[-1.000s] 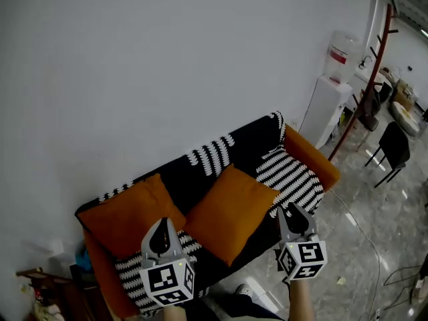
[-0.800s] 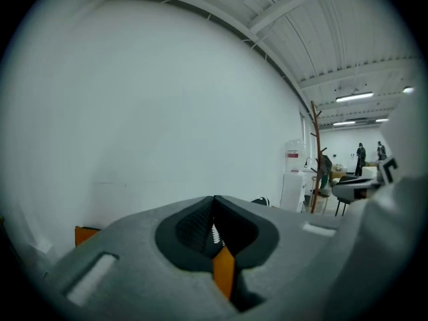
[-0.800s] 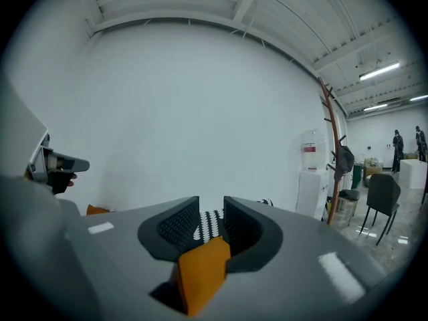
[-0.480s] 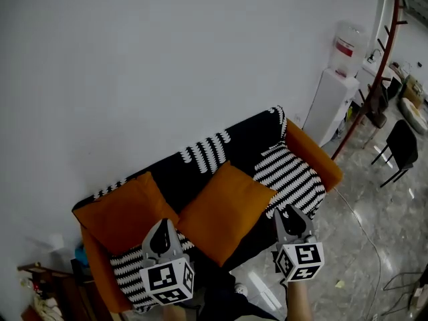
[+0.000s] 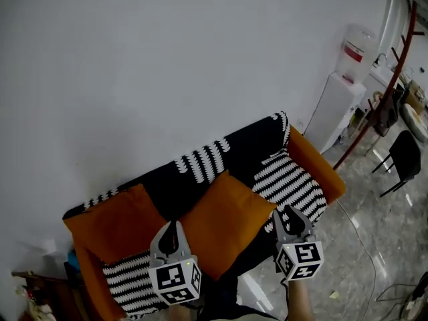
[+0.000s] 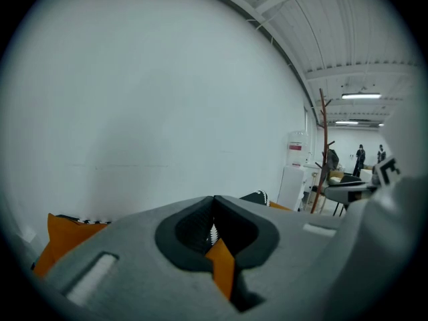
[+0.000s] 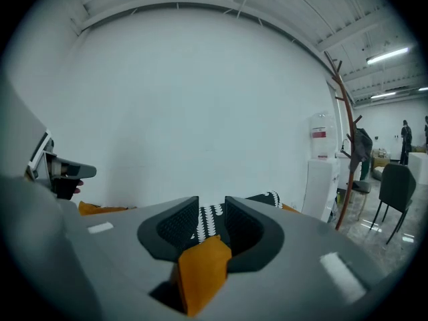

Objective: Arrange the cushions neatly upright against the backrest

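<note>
My left claw (image 5: 172, 229) is pressed together and empty. My right claw (image 5: 289, 214) stands partly spread, gripping nothing. Both hang in front of the sofa (image 5: 321, 169). The middle orange cushion (image 5: 224, 219) sits skewed on the seat, one corner up. I judge I should pinch its top edge and square it against the backrest (image 5: 200, 159). A bare white wall (image 5: 167, 59) rises behind, and a water dispenser (image 5: 338, 102) stands on the glossy floor (image 5: 374, 246).

The sofa (image 5: 249, 141) carries a left orange cushion (image 5: 110, 223), a middle orange cushion (image 5: 224, 221), a right striped cushion (image 5: 292, 184) and a front-left striped cushion (image 5: 130, 283).
</note>
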`<move>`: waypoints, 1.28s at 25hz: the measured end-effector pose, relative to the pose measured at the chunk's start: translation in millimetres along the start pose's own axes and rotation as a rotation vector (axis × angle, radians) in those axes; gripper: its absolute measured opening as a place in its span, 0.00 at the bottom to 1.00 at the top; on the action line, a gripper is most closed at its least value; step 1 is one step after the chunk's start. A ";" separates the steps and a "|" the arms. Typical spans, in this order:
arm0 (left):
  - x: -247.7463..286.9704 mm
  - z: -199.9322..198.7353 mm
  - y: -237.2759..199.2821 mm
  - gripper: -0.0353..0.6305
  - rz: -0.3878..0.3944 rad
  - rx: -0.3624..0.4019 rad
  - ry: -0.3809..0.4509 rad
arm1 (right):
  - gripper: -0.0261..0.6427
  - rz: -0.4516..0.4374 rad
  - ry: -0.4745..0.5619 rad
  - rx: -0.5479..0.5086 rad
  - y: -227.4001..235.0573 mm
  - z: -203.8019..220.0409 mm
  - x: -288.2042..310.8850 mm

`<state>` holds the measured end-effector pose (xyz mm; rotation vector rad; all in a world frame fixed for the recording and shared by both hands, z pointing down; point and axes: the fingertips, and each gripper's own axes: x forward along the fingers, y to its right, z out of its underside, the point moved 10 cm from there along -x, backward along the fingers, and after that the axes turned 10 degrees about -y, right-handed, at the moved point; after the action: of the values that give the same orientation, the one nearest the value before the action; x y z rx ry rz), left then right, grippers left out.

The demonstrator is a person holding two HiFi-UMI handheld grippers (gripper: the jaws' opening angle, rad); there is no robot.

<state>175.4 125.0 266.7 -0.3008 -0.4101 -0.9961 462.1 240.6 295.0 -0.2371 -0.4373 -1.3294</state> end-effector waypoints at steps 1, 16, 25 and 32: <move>8.7 -2.2 -2.5 0.06 -0.005 -0.006 -0.005 | 0.23 -0.004 -0.008 -0.005 1.8 -3.9 11.5; 105.0 -4.9 -78.7 0.10 -0.168 -0.190 -0.130 | 0.29 -0.132 -0.172 -0.097 -18.8 -45.7 174.3; 129.1 34.4 -91.6 0.16 -0.314 -0.338 -0.219 | 0.33 -0.290 -0.304 -0.216 -24.5 -35.3 258.3; 153.6 87.6 -86.9 0.18 -0.431 -0.464 -0.316 | 0.37 -0.412 -0.401 -0.345 -19.2 -15.5 322.5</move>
<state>157.2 3.2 420.6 -0.8200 -0.5403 -1.4739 502.4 -54.7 420.7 -0.7406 -0.6133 -1.7685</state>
